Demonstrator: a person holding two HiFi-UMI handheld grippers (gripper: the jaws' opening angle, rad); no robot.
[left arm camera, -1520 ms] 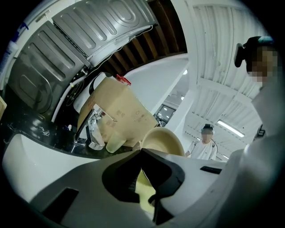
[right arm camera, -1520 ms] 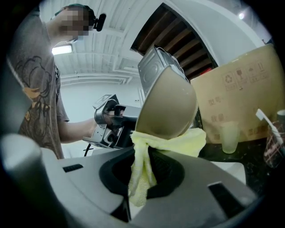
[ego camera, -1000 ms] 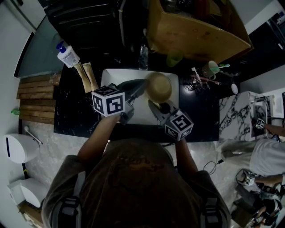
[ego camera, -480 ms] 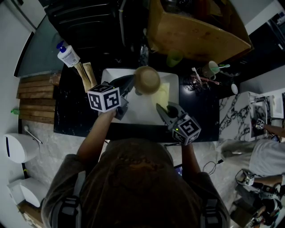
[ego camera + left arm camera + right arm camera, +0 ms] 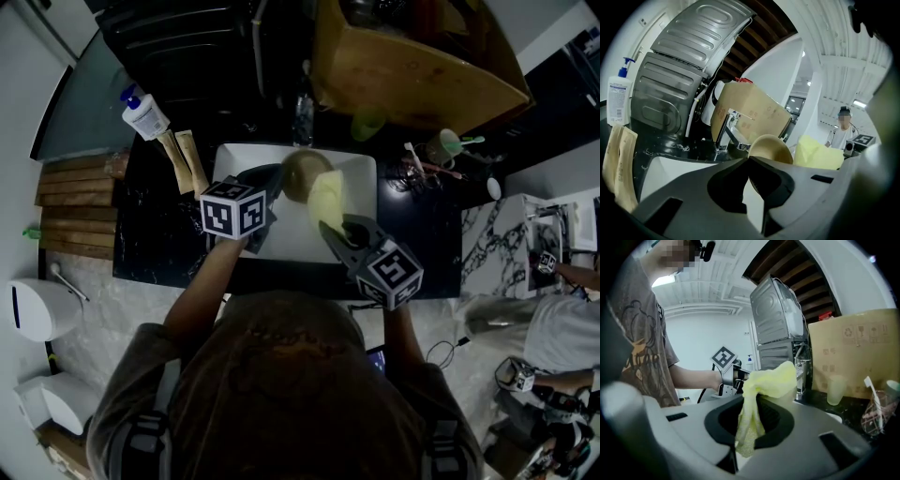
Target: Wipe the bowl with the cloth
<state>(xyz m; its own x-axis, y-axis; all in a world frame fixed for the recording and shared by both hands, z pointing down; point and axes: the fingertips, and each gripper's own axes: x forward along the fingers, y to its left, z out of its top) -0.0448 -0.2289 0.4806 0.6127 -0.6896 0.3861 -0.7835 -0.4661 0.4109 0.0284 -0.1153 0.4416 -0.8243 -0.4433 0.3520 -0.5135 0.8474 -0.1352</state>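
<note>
A tan bowl (image 5: 300,174) hangs tilted over the white sink (image 5: 244,159), and my left gripper (image 5: 278,180) is shut on its rim from the left. In the left gripper view the bowl (image 5: 771,148) sits right at the closed jaws of that gripper (image 5: 749,160). My right gripper (image 5: 325,226) comes in from the lower right, shut on a yellow cloth (image 5: 325,198). The cloth (image 5: 765,380) bunches up above the right gripper (image 5: 739,437) and lies against the bowl's right side. Part of the bowl is hidden behind it.
A chrome faucet (image 5: 723,130) stands behind the sink, with a cardboard box (image 5: 412,66) beyond it. A soap bottle (image 5: 142,116) and two brown packets (image 5: 183,161) are at the left. At the right stand a green cup (image 5: 836,389) and toothbrushes (image 5: 422,159).
The left gripper carried the bowl to the left and lower over the sink. The right gripper drew back, then came in with the yellow cloth, which now stands up against the bowl.
</note>
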